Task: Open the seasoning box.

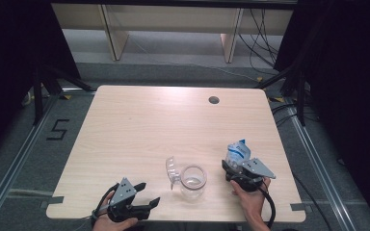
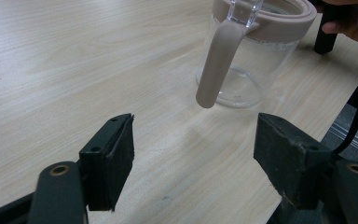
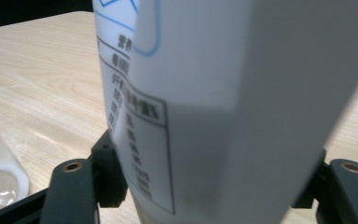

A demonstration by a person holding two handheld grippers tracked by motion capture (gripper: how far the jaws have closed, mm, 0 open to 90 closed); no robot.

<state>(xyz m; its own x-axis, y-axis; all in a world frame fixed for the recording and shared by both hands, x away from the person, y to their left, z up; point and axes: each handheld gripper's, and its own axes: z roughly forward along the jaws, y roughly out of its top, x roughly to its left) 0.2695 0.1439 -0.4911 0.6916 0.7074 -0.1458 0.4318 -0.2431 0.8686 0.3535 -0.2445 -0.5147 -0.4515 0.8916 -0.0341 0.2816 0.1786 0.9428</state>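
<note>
1. Pale wooden counter, dark surroundings.
2. Right hand-held gripper clamps a soft plastic bottle at the front right; it stands upright, long axis vertical.
3. Likely light and crushable (grip the body gently).
4. Left hand-held gripper is open and empty, near a clear jug.

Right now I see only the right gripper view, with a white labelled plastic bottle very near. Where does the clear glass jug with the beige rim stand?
Observer: The clear glass jug stands upright on the wooden table, left of the white plastic bottle in the high view, apart from it.
Operator: Is its lid closed?
Observer: No, the clear lid appears swung open at the jug's left side.
Operator: And the left gripper?
Observer: The left gripper is open, short of the jug's beige handle, touching nothing.
</note>
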